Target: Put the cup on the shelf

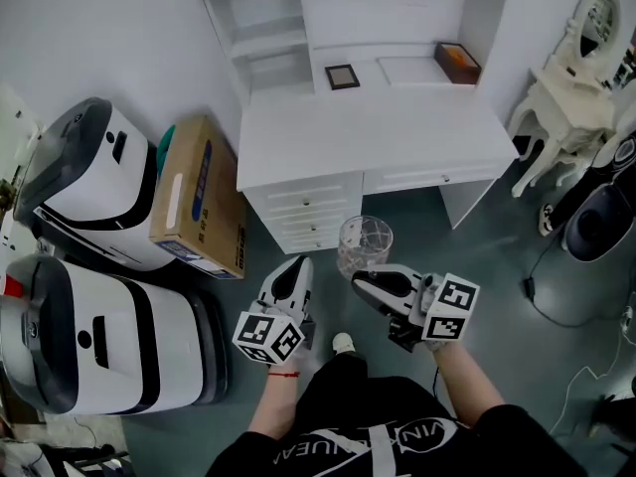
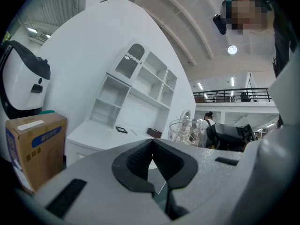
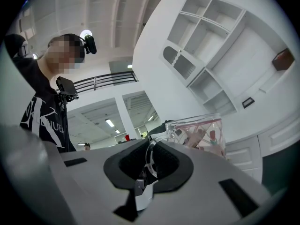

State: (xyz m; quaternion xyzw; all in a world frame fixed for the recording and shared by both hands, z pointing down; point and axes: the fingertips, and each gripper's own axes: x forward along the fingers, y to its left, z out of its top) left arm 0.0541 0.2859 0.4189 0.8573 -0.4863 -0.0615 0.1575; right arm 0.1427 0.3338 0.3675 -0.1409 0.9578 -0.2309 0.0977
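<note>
shirt [image 3: 47, 121]: "NUE", partly legible | cardboard box [image 1: 199, 197] label: illegible

A: What is worn?
B: A black shirt [image 1: 390, 427] with white lettering, and a red band [image 1: 283, 374] at the left wrist.
A: The tools?
B: Left gripper [image 1: 295, 264] and right gripper [image 1: 360, 277], white and black, each with a marker cube [image 1: 268, 338].

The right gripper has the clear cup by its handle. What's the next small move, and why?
Probably carry the cup forward and up toward the shelf. The right gripper has its jaws shut on the handle, so the grip looks ready, but the cup hangs over the floor, short of the desk.
</note>
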